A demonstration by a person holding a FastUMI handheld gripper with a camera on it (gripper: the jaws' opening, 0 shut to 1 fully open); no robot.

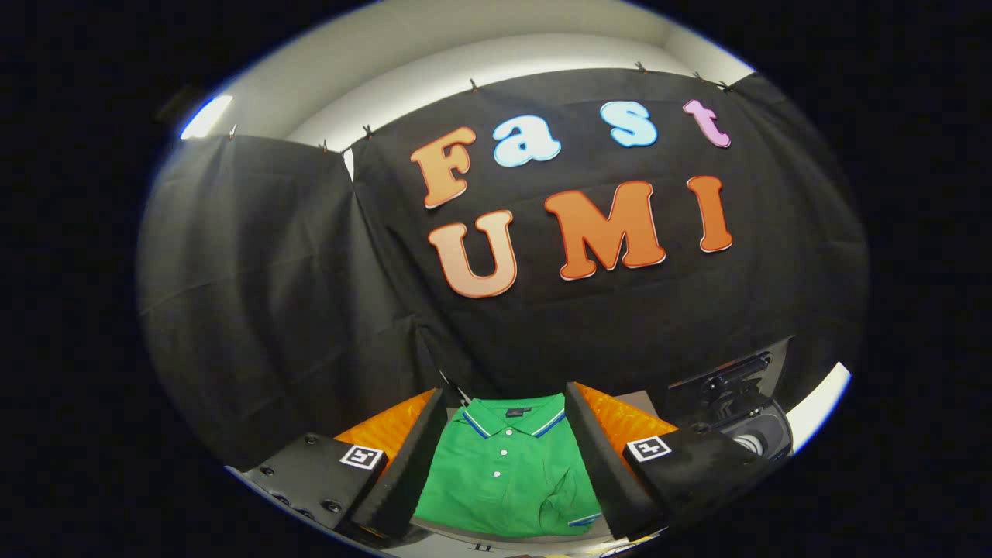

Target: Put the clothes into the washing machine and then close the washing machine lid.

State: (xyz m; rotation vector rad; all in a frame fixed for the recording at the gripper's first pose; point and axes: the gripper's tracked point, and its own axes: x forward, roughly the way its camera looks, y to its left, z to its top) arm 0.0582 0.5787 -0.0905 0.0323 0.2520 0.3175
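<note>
A: How far along is this looking?

B: Barely started, I'd judge. The green polo shirt is lying folded and flat on the tabletop, collar pointing away, with the orange surface showing on either side beyond it.

A: And the tool?

B: Its fingers are standing wide apart, the shirt sitting between them, and neither finger seems to be pressing on the cloth. Whether they are touching it, I cannot tell.

A: Where is the washing machine?

B: A dark machine-like object is sitting off to the right, beyond the right finger, too unclear for me to name. So everything is remaining, as I'm reading it: gripping the shirt, loading it, closing the lid.
</note>
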